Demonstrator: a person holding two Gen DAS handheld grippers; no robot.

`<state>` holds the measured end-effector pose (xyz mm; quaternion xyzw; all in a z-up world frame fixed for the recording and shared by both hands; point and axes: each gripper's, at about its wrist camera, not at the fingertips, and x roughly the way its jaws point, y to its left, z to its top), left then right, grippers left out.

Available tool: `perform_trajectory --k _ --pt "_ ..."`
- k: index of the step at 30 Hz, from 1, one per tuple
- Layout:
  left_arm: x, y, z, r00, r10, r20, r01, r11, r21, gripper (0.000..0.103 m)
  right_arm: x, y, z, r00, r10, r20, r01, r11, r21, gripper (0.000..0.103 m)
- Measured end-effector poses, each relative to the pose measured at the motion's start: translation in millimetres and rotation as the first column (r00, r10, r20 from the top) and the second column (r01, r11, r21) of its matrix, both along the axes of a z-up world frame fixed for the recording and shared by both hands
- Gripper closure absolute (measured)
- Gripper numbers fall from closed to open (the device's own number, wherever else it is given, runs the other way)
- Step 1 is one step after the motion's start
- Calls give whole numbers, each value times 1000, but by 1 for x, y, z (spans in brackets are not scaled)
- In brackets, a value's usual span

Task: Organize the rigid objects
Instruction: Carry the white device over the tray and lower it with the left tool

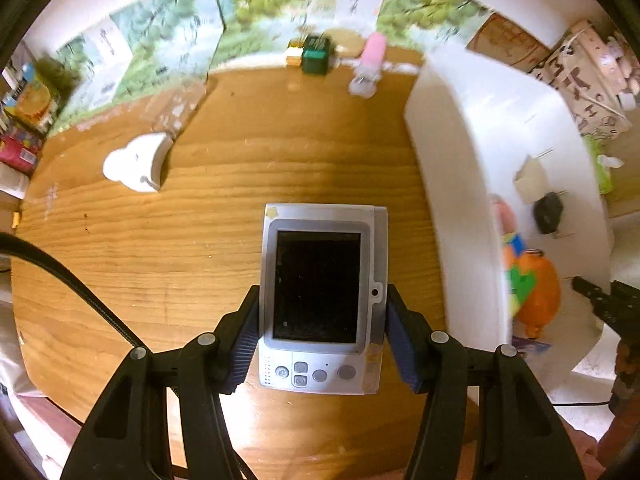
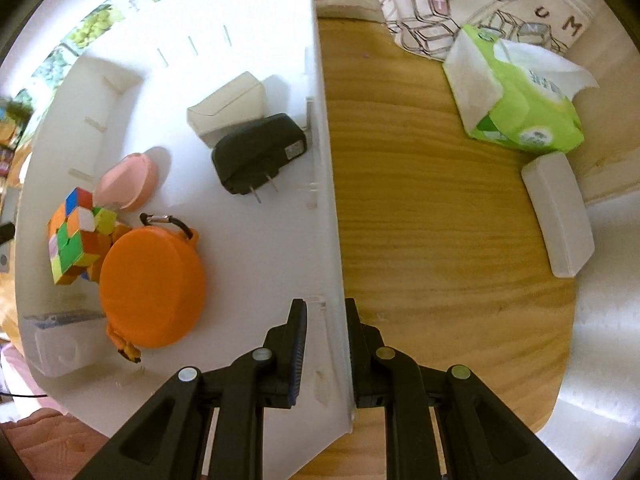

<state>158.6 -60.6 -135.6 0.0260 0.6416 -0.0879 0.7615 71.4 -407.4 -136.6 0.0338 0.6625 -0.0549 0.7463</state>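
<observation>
Silver and hard-shelled, the handheld device (image 1: 320, 300) sits clamped in the left gripper (image 1: 320, 336), whose ribbed pads press its two long edges just above the button row, the dark screen facing the camera and the body lifted clear of the wooden table (image 1: 200, 220). It looks like rigid plastic, light enough for a side pinch, though the smooth casing could slip and the screen would likely scratch or crack if dropped, so the edges are the sensible hold, never the glass. At about three o'clock from it stands the white bin (image 1: 452, 160). In the right wrist view the right gripper (image 2: 326, 344) is nearly closed, pinching that bin's thin wall between its pads; inside lie an orange round case (image 2: 152, 284) at nine o'clock, a puzzle cube (image 2: 76, 236) beyond it, and a black plug adapter (image 2: 260, 152) at eleven o'clock.
</observation>
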Motion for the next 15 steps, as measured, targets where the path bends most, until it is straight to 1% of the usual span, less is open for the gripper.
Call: perform_trajectory --k 3,4,5,9,15 --pt "10 -35 23 999 -11 31 10 1000 7 42 -3 -3 0 999 32 11 -32 999 19 86" --pt "9 -41 31 999 -16 49 16 1000 2 42 -5 -4 0 999 43 13 -43 999 21 87" --pt "15 -45 31 998 -19 60 20 1000 -2 42 -4 -4 1 998 53 15 -53 998 23 87" --pt "16 -71 51 994 -37 107 38 999 -7 42 -10 -7 1 996 90 27 -91 995 42 88" --pt "25 -115 60 986 -91 138 93 996 -12 42 -12 -9 2 992 125 33 -127 990 57 89"
